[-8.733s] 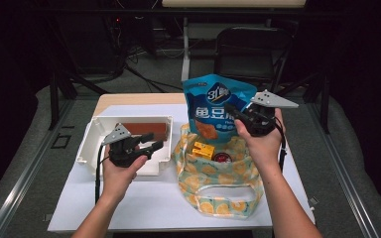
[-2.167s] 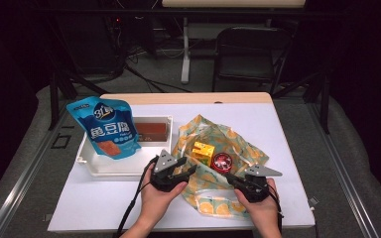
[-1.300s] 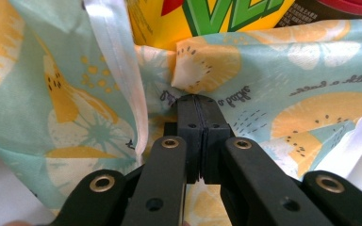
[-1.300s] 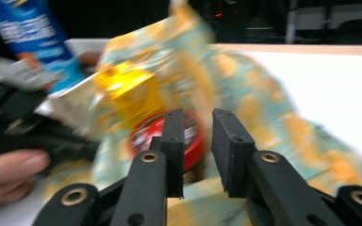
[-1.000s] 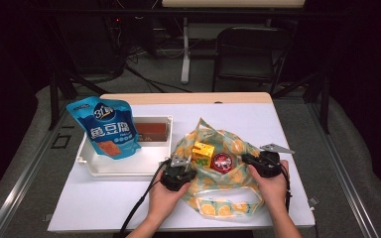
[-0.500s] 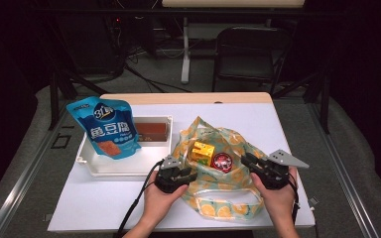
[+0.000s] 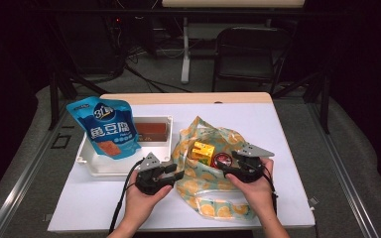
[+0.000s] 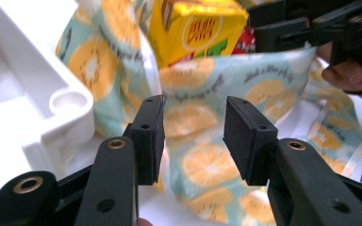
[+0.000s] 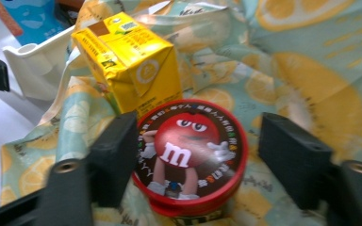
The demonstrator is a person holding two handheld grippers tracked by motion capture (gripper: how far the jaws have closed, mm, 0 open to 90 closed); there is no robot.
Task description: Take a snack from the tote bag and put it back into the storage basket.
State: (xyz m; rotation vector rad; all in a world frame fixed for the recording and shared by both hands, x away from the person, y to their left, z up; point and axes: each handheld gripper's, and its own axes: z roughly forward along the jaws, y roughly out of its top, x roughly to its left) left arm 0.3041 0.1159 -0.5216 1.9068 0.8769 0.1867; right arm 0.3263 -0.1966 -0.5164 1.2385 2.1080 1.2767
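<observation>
A round red candy tub (image 9: 191,157) with a cartoon face on its lid sat inside an orange-print bag (image 7: 213,198) on the white counter (image 7: 287,148). Just behind the tub, touching it, stood a yellow drink box (image 9: 127,63). The bag lay open and floppy around both of them.

The right tool (image 9: 198,165) was wide open, with one black jaw on each side of the tub. The left jaw looked right up against the tub, and the other jaw was a little way off. It did not grip the tub.

The left tool (image 8: 193,136) was open too, with nothing between its jaws. It hung just in front of the bag's edge, on the side by the white tray (image 7: 92,163). From above, the left tool (image 7: 176,172) and the right tool (image 7: 228,166) sat at the two sides of the bag, each in a hand.

A blue snack pouch (image 7: 104,128) leaned in the tray, well away from the tub.
</observation>
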